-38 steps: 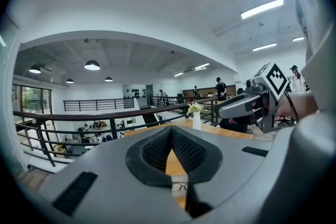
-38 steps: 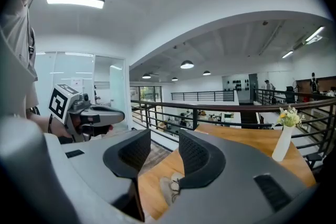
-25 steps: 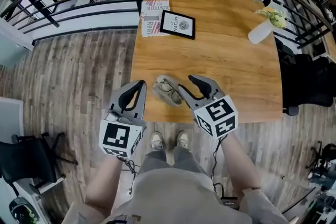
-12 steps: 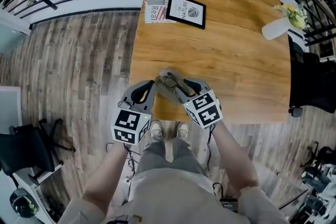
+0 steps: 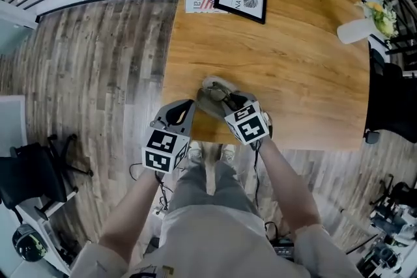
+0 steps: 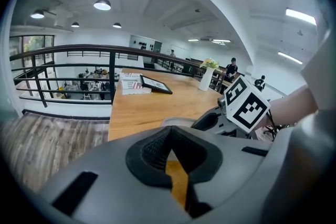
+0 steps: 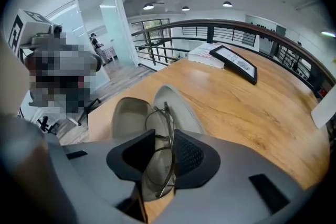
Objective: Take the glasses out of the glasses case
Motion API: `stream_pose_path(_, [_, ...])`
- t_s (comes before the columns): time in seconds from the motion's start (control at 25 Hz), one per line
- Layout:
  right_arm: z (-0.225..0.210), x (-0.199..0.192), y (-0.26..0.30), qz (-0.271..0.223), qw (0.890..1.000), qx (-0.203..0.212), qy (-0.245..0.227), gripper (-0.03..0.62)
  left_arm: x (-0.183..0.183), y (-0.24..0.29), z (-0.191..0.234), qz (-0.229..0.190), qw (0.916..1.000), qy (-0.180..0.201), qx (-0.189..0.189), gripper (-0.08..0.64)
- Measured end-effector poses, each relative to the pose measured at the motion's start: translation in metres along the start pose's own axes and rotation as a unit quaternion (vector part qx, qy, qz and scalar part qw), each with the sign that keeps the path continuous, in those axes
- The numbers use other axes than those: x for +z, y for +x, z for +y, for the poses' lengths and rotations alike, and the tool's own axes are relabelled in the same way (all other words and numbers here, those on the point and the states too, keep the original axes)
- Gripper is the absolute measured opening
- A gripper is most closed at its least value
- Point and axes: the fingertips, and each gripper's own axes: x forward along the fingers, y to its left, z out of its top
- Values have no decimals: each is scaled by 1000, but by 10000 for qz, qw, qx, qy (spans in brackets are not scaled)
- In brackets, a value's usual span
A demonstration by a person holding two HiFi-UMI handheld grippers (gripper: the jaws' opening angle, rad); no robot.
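— While the fingers (image 7: 187,156) of your right gripper (image 7: 164,136) are pinched on the glasses (image 7: 159,122), these lie in the open case (image 7: 128,115) at the desk's (image 7: 252,113) near edge. Left gripper (image 6: 169,136): fingers together, empty, beside the case.
— Hazard?
— Thin wire frame may twist or slip; unpinned case could drag off the edge as you lift.

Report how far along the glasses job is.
Done: the glasses case lies open on the table. In hand: the right claw is shut on the glasses, whose frame stands between its jaws; they are not yet clear of the case. The left claw is shut and empty, near the case. Left: lift the glasses out.
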Motion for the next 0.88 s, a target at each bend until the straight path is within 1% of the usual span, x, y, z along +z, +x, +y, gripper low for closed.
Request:
stream_pose_path(0.04, [-1, 0, 2, 14, 10000, -54, 13, 128, -3, -2, 1, 26, 10000, -28, 6, 15])
stream_pose_path(0.16, [-3, 3, -1, 73, 9998, -191, 56, 57, -8, -8, 2, 55, 9999, -80, 27, 15])
stream_pose_path(0.32, [-2, 4, -9, 63, 9997, -227, -97, 41, -8, -19, 1, -19, 9999, -81, 86, 15])
stream_pose_path(0.44, [0, 12, -26, -96, 9998, -184, -58, 40, 0, -27, 1, -144, 9998, -61, 138, 15])
stream_pose_path(0.56, [5, 27, -51, -386, 9991, -166, -7, 39, 13, -37, 1, -304, 9993, -3, 210, 15])
stream_pose_path(0.68, [9, 50, -85, -810, 9965, -191, 19, 38, 35, -50, 0, -526, 9980, 174, 302, 15])
stream_pose_path(0.8, [12, 76, -127, -1311, 9911, -232, 59, 38, 66, -70, -4, -818, 9951, 391, 398, 15])
stream_pose_path(0.88, [16, 95, -161, -1675, 9854, -289, 40, 38, 91, -90, -12, -1054, 9916, 600, 450, 15])
